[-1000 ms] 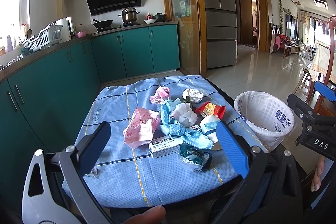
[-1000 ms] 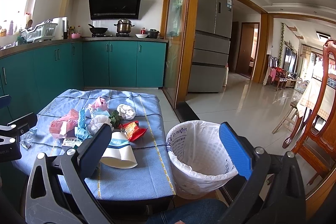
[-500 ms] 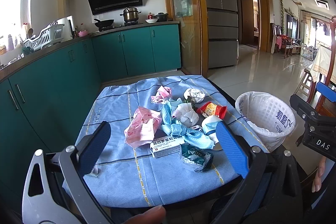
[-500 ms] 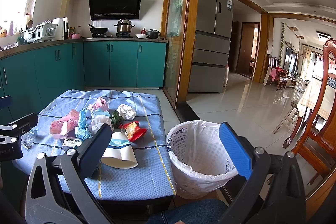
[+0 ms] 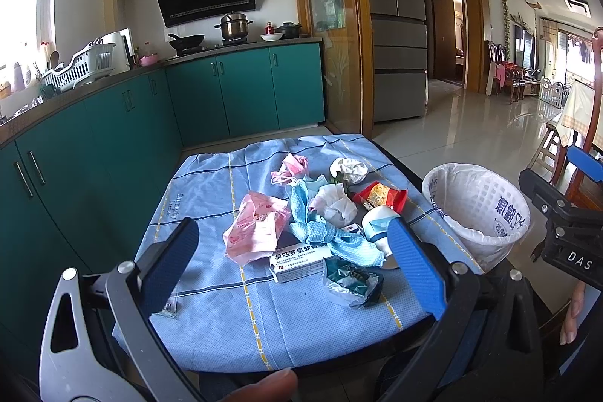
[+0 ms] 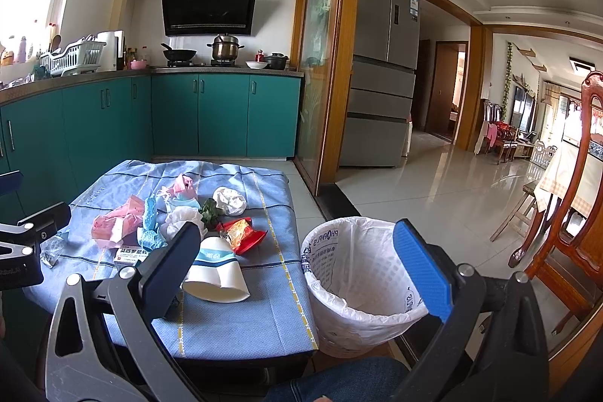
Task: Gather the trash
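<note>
Blue-clothed table (image 5: 233, 323) bears trash beside lined bin (image 6: 361, 289).

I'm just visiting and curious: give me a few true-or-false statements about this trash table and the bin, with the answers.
1. The waste bin stands on the floor beside the table. True.
2. The paper cup stands upright. False: it lies on its side.
3. The left hand-held gripper is open and holds nothing. True.
4. The red snack wrapper is in the bin. False: it lies on the table.
5. The right hand-held gripper grips a tissue. False: it is open and holds nothing.
</note>
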Demonstrator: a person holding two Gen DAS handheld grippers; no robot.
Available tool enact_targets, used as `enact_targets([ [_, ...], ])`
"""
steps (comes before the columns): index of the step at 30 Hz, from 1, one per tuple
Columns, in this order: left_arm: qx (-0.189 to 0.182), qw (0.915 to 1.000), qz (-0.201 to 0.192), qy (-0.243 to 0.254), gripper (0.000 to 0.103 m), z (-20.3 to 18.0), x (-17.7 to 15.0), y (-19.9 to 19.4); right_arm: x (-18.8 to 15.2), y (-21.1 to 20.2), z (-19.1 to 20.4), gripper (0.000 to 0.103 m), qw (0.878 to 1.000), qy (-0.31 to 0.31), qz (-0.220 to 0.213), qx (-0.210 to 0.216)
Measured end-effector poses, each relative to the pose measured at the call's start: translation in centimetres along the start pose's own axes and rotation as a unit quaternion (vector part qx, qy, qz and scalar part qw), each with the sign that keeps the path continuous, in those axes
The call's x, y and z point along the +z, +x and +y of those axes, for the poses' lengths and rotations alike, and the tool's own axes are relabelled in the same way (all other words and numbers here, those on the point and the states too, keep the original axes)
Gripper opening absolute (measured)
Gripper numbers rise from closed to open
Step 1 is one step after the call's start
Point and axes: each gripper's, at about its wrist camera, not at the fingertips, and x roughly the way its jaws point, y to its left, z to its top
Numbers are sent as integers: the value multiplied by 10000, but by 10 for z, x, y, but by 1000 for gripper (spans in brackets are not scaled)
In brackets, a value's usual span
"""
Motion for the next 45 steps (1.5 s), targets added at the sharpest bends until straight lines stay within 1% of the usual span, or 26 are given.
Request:
enact_targets([
  [23,39,10000,67,2,100,1,-1,6,4,2,8,100,9999,-130,24,99],
  [26,109,9999,67,75,100,3,0,10,3,3,8,100,9999,-126,35,105],
  [27,220,9997,48,82,100,8,2,12,3,4,7,100,9999,-114,38,99],
  [28,434,9991,27,-4,100,20,4,15,3,4,4,100,9999,-95,36,82],
  [31,871,9957,43,-323,100,59,4,23,1,8,-8,100,9999,-32,72,-72],
  [33,1246,9902,236,-589,100,96,-2,33,-3,13,-17,100,9998,8,179,73],
  [34,1351,9877,333,-719,100,110,-7,36,-4,14,-19,100,9996,43,236,131],
  [36,1478,9823,593,-986,100,138,-19,44,-8,19,-19,100,9992,109,326,226],
  [38,1559,9771,842,-1181,100,156,-31,51,-13,28,-14,100,9979,188,461,422],
  [41,1657,9728,1026,-1251,100,165,-45,54,-18,44,4,100,9945,170,707,758],
  [45,1649,9711,1114,-1315,100,171,-54,53,-21,53,43,100,9904,-268,846,1060],
])
